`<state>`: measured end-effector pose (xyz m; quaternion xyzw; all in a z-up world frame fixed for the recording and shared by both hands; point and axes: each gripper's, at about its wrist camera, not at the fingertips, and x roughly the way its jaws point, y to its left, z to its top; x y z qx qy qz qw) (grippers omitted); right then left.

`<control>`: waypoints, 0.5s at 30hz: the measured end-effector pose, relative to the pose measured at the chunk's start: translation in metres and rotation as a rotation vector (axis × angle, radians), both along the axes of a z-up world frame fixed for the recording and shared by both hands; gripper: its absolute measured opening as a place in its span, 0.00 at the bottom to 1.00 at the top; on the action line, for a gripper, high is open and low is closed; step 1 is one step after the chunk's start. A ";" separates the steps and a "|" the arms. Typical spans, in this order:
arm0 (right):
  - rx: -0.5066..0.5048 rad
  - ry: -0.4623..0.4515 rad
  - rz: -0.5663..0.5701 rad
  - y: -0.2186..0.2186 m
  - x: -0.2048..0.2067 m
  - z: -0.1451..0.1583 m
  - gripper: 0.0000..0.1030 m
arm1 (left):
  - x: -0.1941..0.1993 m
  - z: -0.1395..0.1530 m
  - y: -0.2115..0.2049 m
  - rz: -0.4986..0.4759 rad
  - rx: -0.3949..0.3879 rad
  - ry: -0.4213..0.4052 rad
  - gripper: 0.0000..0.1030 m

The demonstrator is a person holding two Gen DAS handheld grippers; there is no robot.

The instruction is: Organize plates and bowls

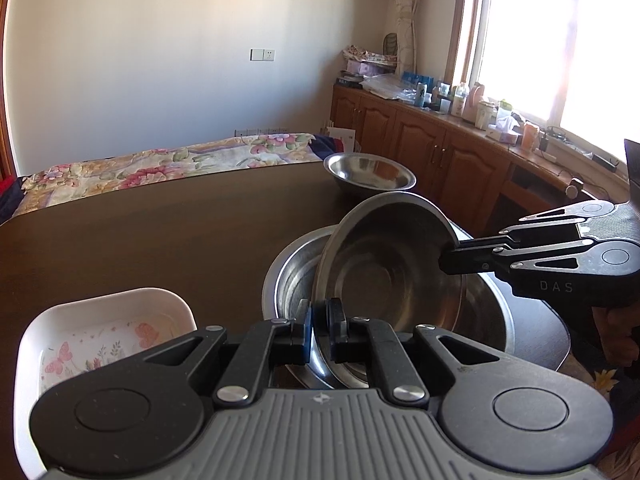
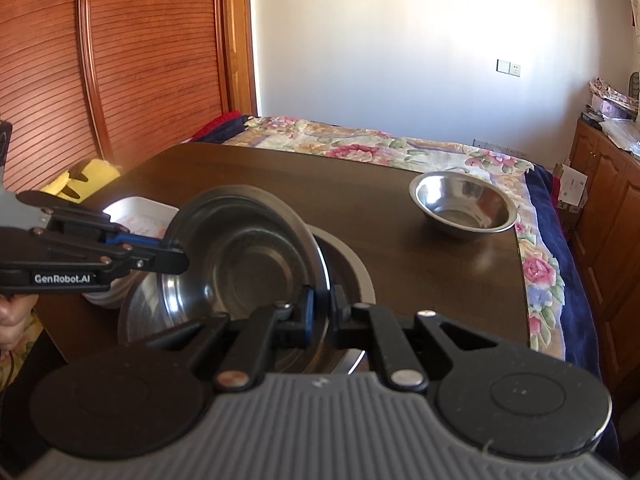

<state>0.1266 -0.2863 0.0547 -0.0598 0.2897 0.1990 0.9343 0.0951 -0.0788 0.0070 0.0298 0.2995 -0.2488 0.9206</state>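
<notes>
Now, both claws: clamped on one steel bowl, one on each side of its rim.
Left gripper [image 1: 319, 330]: jaws pinched tight on the near rim in its own view; from the right wrist it comes in at the left edge [image 2: 176, 250], biting the far side.
Right gripper [image 2: 321, 314]: jaws tight on the rim too; the left wrist catches it reaching in from the right [image 1: 448, 258].
Held bowl [image 1: 384, 276]: tilted steeply, open side towards the cameras, low over the big bowl.
Big bowl [image 1: 292, 268]: sits on the table, directly under the held one; whether they touch, I can't tell.
Small bowl [image 2: 464, 206]: alone near the far corner of the table [image 2: 280, 184], well apart from the others.
White dish [image 1: 100, 320]: floral print inside, on the table just beside the big bowl.
Progress: looks like mid-task; nesting is under way but not finished, I'd say.
Left to do: likely settle the held bowl into the big one, then fetch the small bowl; the dish may need a place as well.
Left wrist only: the dish's butterfly pattern, the cabinets and bright window.
Right wrist only: the slatted wooden door, something yellow beyond the table's edge, and a clear look into the small bowl.
</notes>
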 end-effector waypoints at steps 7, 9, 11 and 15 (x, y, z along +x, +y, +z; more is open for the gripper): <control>-0.030 0.002 -0.005 0.005 0.003 -0.005 0.10 | 0.003 -0.004 -0.003 0.003 0.010 -0.008 0.09; -0.036 -0.002 -0.005 0.006 0.003 -0.006 0.10 | 0.003 -0.004 -0.003 0.004 0.012 -0.011 0.09; -0.037 -0.002 -0.005 0.005 0.003 -0.005 0.10 | 0.003 -0.005 -0.004 0.002 0.016 -0.016 0.10; -0.041 0.001 -0.001 0.005 0.004 -0.005 0.10 | 0.004 -0.006 -0.004 0.004 0.018 -0.021 0.10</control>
